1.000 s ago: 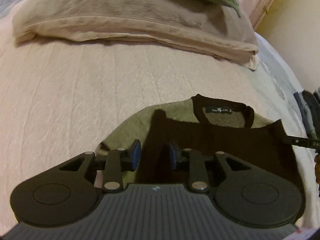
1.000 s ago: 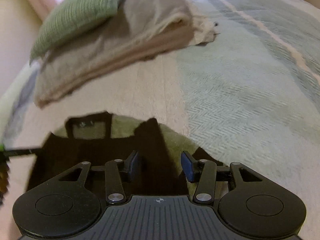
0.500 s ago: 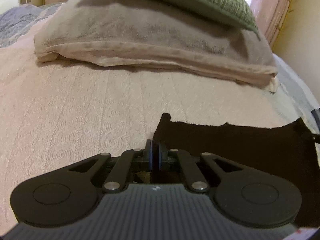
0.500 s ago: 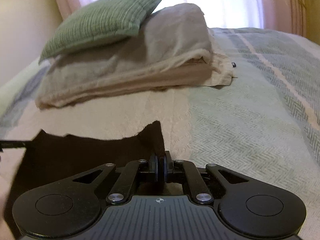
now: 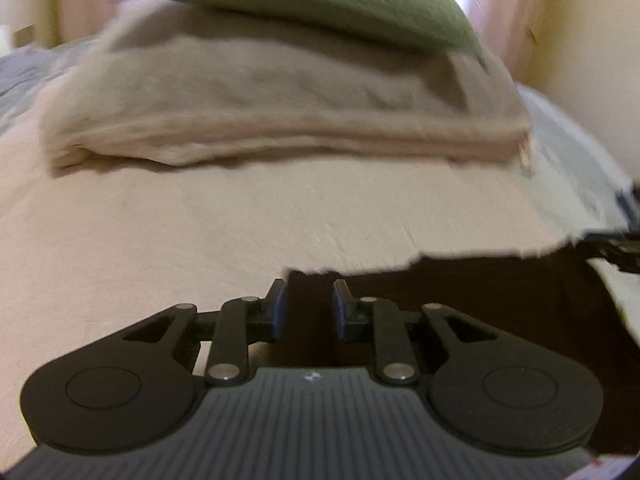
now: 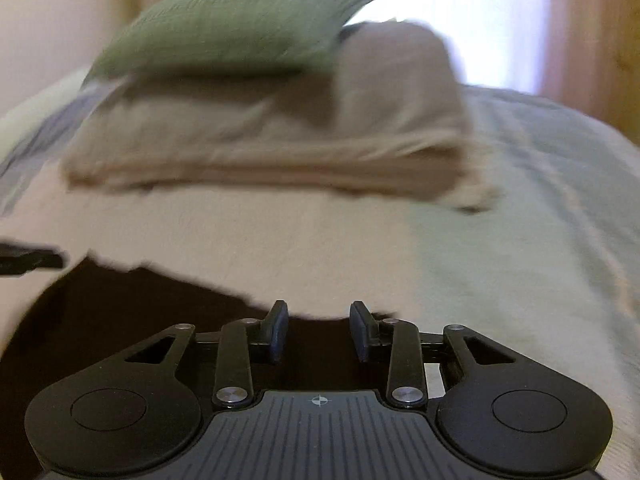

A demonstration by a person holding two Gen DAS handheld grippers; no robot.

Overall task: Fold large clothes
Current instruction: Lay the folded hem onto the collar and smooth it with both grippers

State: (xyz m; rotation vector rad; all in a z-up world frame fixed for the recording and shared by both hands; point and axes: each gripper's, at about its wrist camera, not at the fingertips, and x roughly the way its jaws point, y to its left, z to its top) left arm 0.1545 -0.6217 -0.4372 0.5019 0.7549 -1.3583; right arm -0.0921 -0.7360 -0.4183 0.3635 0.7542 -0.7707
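- The left gripper (image 5: 308, 308) points down at the bed, its jaws opening; the blue pads (image 5: 279, 312) stand apart with the dark cloth showing in the gap, and they do not press on it.
- The right gripper (image 6: 319, 330) also tilts down toward the bed, its jaws opening and wider apart than the left pair; the dark cloth lies under and between its fingers (image 6: 276, 332) without being pinched.
- The black garment (image 5: 480, 300) lies flat on the bed just ahead of both grippers, its far edge running roughly straight across; in the right wrist view the same garment (image 6: 140, 312) fills the lower left of the picture.
- In the left wrist view the tip of the other gripper shows at the right edge, at the garment's far corner; in the right wrist view a dark fingertip enters from the left edge, near the opposite corner.
- The garment rests on a pale pink quilted bedspread (image 5: 160, 248), which meets a light blue-grey striped blanket (image 6: 520, 240) off to the right.
- Farther back on the bed lies a beige folded blanket or pillow (image 5: 280, 108), well apart from the garment.
- A green cushion (image 6: 232, 28) sits on top of that beige stack.
- Behind it hang pinkish curtains (image 6: 568, 28) with bright window light between them; both views are blurred.
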